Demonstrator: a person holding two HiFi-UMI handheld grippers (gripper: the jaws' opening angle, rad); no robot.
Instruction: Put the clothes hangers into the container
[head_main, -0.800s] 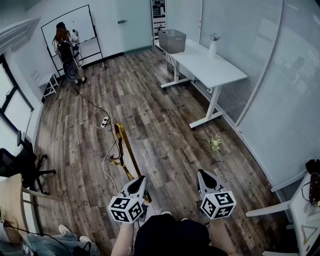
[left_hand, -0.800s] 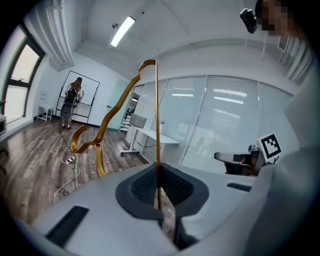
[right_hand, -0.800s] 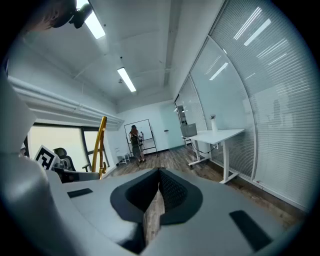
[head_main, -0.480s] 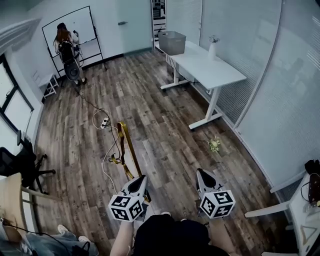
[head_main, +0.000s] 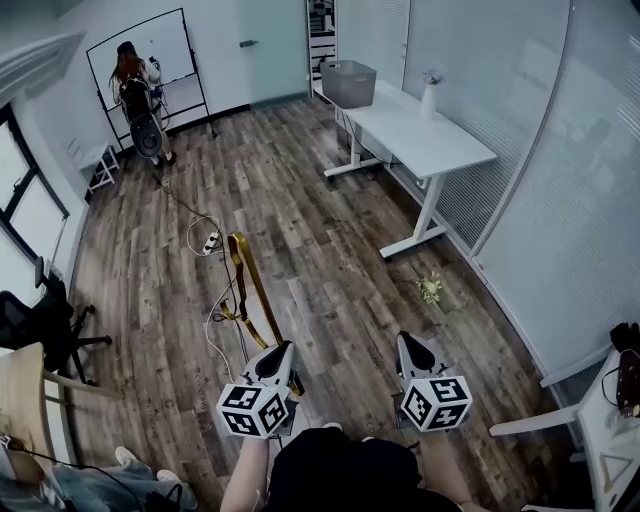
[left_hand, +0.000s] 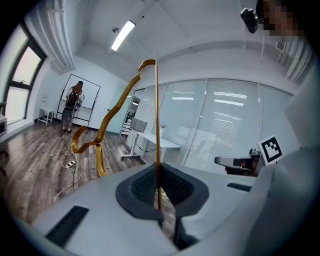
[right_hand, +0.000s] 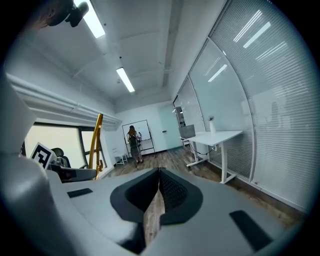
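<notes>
Bright, even light from ceiling strip lights (left_hand: 123, 35) and a window (head_main: 28, 225); both gripper views bend strongly, with black corners.

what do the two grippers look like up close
The left gripper and right gripper match: pale grey bodies narrowing to two jaws lined with dark ribbed pads, each carrying a white cube with black square markers. The person's clothing looks dark.

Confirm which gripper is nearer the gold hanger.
Left. The left gripper is shut on the gold hanger, clamping its thin bar. The right gripper is shut and empty, off to the hanger's right and not touching it.
</notes>
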